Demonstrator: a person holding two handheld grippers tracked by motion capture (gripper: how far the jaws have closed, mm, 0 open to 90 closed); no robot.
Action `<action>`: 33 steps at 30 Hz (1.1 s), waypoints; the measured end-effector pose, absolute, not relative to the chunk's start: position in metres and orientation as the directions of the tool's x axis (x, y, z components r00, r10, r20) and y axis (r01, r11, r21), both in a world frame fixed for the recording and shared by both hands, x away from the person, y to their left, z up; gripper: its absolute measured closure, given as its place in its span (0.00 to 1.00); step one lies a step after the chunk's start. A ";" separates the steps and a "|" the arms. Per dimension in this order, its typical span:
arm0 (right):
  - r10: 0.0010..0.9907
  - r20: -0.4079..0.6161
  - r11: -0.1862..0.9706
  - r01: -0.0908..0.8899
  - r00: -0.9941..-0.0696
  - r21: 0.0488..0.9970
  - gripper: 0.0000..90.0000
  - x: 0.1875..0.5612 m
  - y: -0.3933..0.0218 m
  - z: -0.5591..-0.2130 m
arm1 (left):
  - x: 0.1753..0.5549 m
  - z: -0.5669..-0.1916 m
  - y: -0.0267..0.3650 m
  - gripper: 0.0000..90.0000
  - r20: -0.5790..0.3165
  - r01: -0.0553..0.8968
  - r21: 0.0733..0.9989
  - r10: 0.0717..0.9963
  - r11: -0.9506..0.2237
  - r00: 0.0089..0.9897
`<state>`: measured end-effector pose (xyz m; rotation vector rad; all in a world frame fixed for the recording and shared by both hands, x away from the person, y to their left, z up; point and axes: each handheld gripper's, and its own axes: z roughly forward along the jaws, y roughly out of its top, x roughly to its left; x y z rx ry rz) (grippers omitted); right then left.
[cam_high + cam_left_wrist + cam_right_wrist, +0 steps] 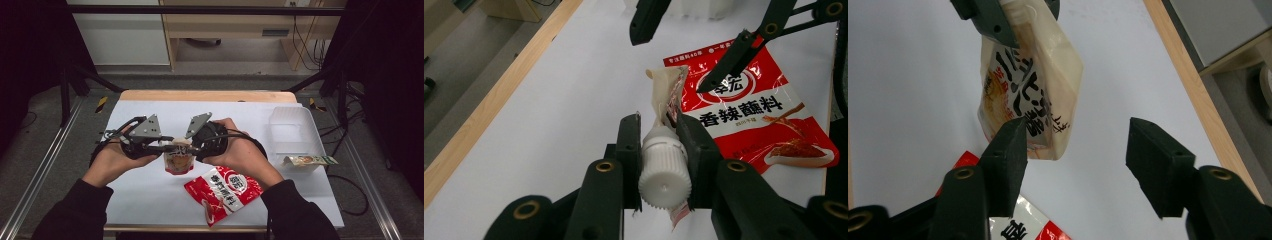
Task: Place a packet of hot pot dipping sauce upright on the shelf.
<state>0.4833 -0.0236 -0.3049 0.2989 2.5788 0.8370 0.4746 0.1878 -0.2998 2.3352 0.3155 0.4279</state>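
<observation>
High view: left gripper (161, 146) and right gripper (186, 145) meet over the table (150, 195); spouted pouch (178, 162) hangs between them, red sachet (223, 192) nearer.

Left gripper view: jaws clamped on the pouch's white cap (664, 167).

Right gripper view: jaws apart, pouch (1030, 92) just beyond, unheld.

Spout pouch (178, 162) mid-table; sachet (223, 193) nearer; tub (294, 131) right.

red seasoning packet (223, 194), clear plastic tub (292, 131), small sachet (308, 161), white table (150, 190)
</observation>
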 end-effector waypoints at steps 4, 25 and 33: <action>0.304 -0.315 0.814 0.074 -0.899 0.575 0.40 0.486 -0.021 -0.305 | 0.475 -0.299 0.187 0.81 0.213 0.099 0.705 0.342 -0.703 0.915; 0.218 -0.255 0.864 0.065 -0.942 0.500 0.91 0.489 -0.005 -0.303 | 0.471 -0.300 0.181 0.81 0.207 0.081 0.708 0.316 -0.702 0.926; 0.248 -0.253 0.853 0.087 -0.935 0.514 0.98 0.490 -0.006 -0.300 | 0.473 -0.304 0.183 0.79 0.149 0.113 0.757 0.338 -0.644 0.929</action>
